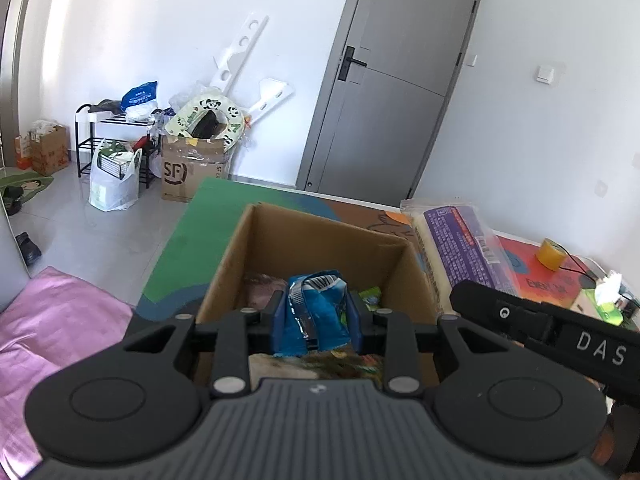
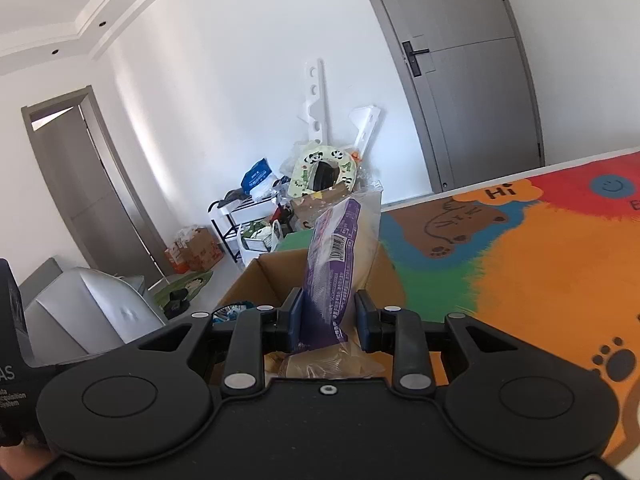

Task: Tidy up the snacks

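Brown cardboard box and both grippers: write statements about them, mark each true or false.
1. The left gripper grips a crinkled blue snack bag over the open brown cardboard box. True.
2. The right gripper is empty. False: its jaws hold a purple-labelled clear bread packet.
3. The box sits on a colourful cartoon mat. True.
4. The grey door stands wide open. False: it is closed.

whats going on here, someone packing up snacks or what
A person with a gripper in each hand is sorting snacks into a cardboard box on a colourful mat. The left gripper is shut on a blue snack bag over the box. The right gripper is shut on a purple-labelled clear packet at the box's edge.
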Tool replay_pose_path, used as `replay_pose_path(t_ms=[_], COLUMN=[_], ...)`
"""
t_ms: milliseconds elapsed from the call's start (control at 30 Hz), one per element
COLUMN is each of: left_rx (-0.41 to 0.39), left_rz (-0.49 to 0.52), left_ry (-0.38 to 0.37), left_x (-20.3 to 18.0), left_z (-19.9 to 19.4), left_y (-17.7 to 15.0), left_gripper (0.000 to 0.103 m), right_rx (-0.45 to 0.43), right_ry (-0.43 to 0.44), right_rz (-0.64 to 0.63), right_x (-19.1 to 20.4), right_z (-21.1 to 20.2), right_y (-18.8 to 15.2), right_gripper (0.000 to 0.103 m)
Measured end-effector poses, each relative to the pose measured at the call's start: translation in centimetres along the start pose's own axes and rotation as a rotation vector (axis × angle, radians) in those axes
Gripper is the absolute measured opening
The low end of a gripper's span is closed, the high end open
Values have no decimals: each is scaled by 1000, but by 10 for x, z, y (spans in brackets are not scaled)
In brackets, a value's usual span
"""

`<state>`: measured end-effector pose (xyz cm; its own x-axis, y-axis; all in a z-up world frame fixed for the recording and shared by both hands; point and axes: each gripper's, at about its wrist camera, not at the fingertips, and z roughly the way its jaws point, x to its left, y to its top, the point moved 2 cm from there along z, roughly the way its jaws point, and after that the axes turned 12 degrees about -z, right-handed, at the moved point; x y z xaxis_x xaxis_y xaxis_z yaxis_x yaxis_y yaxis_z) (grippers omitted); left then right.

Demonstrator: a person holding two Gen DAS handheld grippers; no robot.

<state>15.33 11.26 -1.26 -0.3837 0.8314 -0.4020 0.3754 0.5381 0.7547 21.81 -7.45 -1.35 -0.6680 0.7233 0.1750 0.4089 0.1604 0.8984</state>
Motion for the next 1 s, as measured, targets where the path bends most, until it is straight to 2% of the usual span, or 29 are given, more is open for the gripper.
replay_pose_path(t_ms=[100,400,467,533,567,733,867,1000], left_rx=[3,5,10,10,5,-16,-19,-16], left_rz=[5,9,10,12,13,21,39,61], left_ry=[22,48,51,52,47,39,36,30], left_x=[3,9,9,9,8,1,-7,-16], left_z=[5,-4,-6,-9,-11,-19,-23,-27], left_y=[5,4,3,3,2,-1,-6,-12], left_gripper=[37,44,47,53,55,79,87,92], right_rx=[8,26,17,-4,-12,-30,-25,-36], right_ry=[11,47,57,61,58,28,-1,-34], right_rz=[2,31,47,52,54,90,109,126], right_x=[4,7,5,3,2,-11,-23,-35], right_z=[9,19,17,10,6,-15,-28,-42], right_y=[1,-3,-3,-3,-4,-11,-20,-28], right_gripper=[28,30,34,48,49,62,67,79])
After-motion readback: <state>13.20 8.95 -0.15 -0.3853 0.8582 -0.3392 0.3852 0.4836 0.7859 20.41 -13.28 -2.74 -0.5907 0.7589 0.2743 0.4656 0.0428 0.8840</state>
